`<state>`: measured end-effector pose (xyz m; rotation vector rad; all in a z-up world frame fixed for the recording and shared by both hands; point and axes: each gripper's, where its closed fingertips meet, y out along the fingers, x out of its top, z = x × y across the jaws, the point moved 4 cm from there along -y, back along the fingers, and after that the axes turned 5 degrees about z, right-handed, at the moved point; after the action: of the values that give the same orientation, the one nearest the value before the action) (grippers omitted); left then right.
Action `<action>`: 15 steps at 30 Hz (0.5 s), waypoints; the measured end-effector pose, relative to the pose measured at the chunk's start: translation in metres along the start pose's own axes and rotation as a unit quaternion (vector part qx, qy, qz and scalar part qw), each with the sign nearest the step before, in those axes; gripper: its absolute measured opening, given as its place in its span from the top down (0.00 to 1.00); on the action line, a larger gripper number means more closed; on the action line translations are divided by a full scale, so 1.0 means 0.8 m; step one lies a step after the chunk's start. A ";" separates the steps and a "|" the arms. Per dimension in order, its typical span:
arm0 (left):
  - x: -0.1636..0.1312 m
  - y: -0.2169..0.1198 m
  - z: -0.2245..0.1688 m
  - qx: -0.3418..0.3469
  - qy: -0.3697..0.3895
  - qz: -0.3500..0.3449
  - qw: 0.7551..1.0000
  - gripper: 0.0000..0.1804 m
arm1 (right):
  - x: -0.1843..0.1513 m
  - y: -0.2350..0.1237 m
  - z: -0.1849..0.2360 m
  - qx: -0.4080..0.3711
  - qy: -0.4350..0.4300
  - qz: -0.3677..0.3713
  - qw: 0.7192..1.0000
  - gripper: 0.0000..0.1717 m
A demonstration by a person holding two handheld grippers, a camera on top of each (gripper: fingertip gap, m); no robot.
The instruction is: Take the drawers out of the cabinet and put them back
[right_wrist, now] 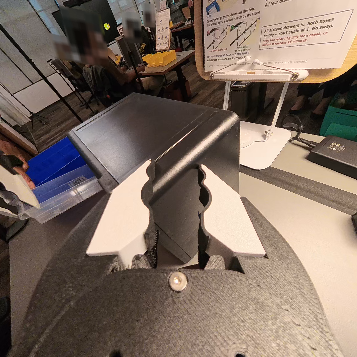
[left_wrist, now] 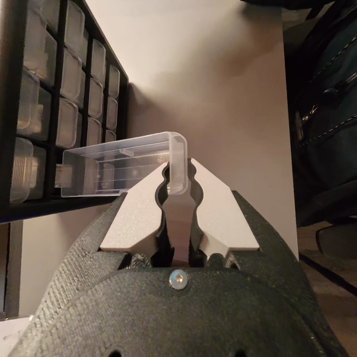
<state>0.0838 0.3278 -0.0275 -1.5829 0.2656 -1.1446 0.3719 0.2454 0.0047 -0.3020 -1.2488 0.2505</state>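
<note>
Cabinet (right_wrist: 154, 131) — blue bin (right_wrist: 56, 162) beside, perhaps touching.

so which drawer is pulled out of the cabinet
The clear drawer in the bottom row, whose front tab sits between the left gripper's jaws. It juts far out of the cabinet; the other drawers sit in their slots.

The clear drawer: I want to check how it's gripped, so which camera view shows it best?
The left wrist view: the clear drawer juts from the black cabinet, its front handle pinched by the left gripper. The right wrist view shows only part of it, low at the left edge, beside the cabinet's top, which fills the middle; the grip there is cut off.
</note>
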 end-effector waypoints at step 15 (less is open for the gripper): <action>-0.021 0.019 0.018 0.068 0.065 -0.044 0.995 0.91 | 0.000 0.000 0.000 0.001 0.000 -0.001 1.000 0.73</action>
<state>0.0920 0.3428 -0.0478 -1.4146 0.2012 -1.3103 0.3718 0.2456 0.0044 -0.2996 -1.2494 0.2508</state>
